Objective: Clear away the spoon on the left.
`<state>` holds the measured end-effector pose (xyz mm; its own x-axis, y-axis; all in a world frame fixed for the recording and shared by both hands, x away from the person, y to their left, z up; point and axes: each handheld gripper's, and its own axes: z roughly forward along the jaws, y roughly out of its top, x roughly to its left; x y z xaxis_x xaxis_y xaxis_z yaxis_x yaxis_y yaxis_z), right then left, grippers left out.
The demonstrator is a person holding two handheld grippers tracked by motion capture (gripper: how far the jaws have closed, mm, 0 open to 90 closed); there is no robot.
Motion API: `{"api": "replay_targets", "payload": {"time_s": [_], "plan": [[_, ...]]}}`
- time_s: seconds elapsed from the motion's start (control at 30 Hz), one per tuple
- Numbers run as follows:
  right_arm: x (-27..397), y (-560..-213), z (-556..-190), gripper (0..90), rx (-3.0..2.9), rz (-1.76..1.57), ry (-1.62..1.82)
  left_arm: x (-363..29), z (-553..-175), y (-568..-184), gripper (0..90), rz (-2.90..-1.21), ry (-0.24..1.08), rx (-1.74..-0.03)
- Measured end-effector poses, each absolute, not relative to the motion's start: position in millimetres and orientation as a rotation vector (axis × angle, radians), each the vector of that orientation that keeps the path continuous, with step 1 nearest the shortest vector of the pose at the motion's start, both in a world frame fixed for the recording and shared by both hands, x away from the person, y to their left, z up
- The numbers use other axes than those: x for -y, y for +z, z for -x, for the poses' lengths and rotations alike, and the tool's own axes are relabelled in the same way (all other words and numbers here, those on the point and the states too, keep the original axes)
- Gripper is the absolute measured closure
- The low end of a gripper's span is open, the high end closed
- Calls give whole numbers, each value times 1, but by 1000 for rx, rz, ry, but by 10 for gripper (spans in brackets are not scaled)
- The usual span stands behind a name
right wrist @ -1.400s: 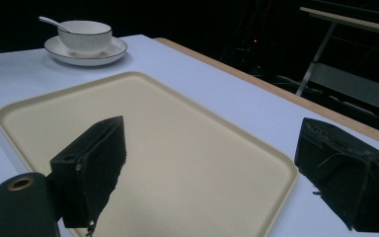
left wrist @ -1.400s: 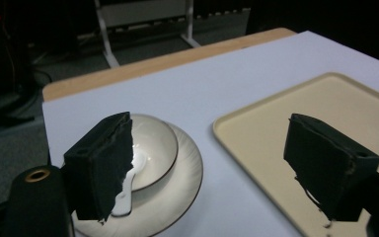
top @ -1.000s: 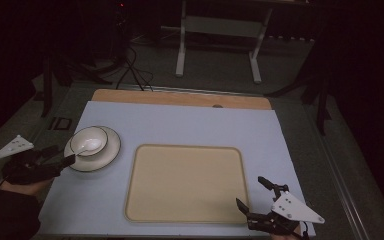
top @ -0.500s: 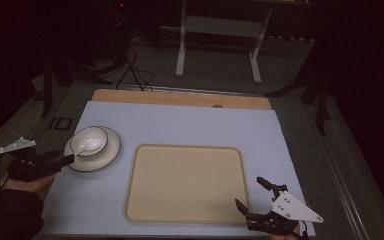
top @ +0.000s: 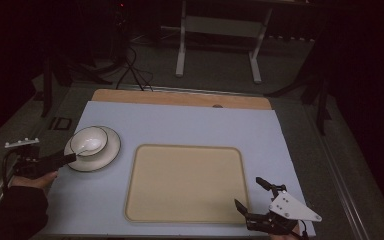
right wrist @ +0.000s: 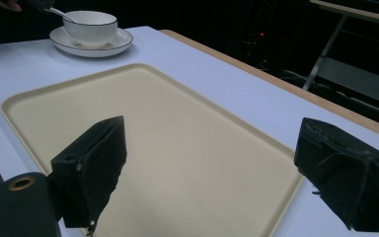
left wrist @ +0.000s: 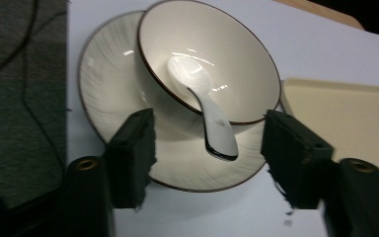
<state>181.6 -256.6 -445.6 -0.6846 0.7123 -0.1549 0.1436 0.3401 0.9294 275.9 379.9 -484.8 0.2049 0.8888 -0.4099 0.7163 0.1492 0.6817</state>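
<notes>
Spoon [left wrist: 203,104] handle, leaning out of the bowl [left wrist: 212,57] on its saucer [left wrist: 103,84] at the table's left, is what we are closing the left gripper [left wrist: 209,136] fingers around, not yet touching, while the right gripper [right wrist: 217,173] is waiting wide open over the empty tray [right wrist: 177,148].

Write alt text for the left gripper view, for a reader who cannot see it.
The left gripper, jaws open and just closing, straddles the handle of a white spoon that rests in a cream bowl. The bowl stands on a ribbed saucer on a pale blue table. A beige tray lies at the right.
</notes>
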Motion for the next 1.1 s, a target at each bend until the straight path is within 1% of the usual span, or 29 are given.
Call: {"api": "replay_targets", "payload": {"time_s": [0.03,0.13,0.2,0.23,0.3,0.37,0.43,0.47,0.53,0.57,0.6,0.7,0.97,1.1], "plan": [[257,-445,-182,126,-2054,-746,1345,-380,-276,-485,447,-1599,239,-1550],[256,-446,-182,127,-2059,-746,1338,-381,-278,-487,484,-1593,238,-1552],[256,-446,-182,127,-2061,-743,1336,-381,-280,-488,486,-1604,243,-1558],[256,-446,-182,127,-2061,-743,1336,-381,-281,-488,517,-1606,230,-1556],[256,-446,-182,127,-2061,-742,1337,-381,-283,-490,520,-1604,225,-1563],[256,-446,-182,127,-2061,-746,1337,-381,-285,-490,538,-1600,211,-1561],[256,-446,-182,127,-2061,-747,1339,-381,-286,-491,577,-1597,198,-1558],[256,-446,-182,127,-2063,-747,1337,-380,-287,-492,578,-1601,195,-1562],[256,-447,-183,128,-2063,-746,1337,-380,-289,-492,639,-1606,191,-1568],[256,-447,-182,128,-2063,-747,1337,-381,-290,-492,646,-1602,187,-1578],[256,-447,-182,128,-2062,-748,1336,-381,-290,-492,690,-1603,187,-1578],[256,-447,-183,128,-2062,-747,1337,-381,-291,-491,741,-1602,187,-1572],[256,-447,-183,129,-2065,-750,1335,-377,-292,-488,773,-1661,182,-1546],[256,-447,-184,134,-2066,-751,1334,-376,-293,-487,810,-1669,170,-1543]]}}
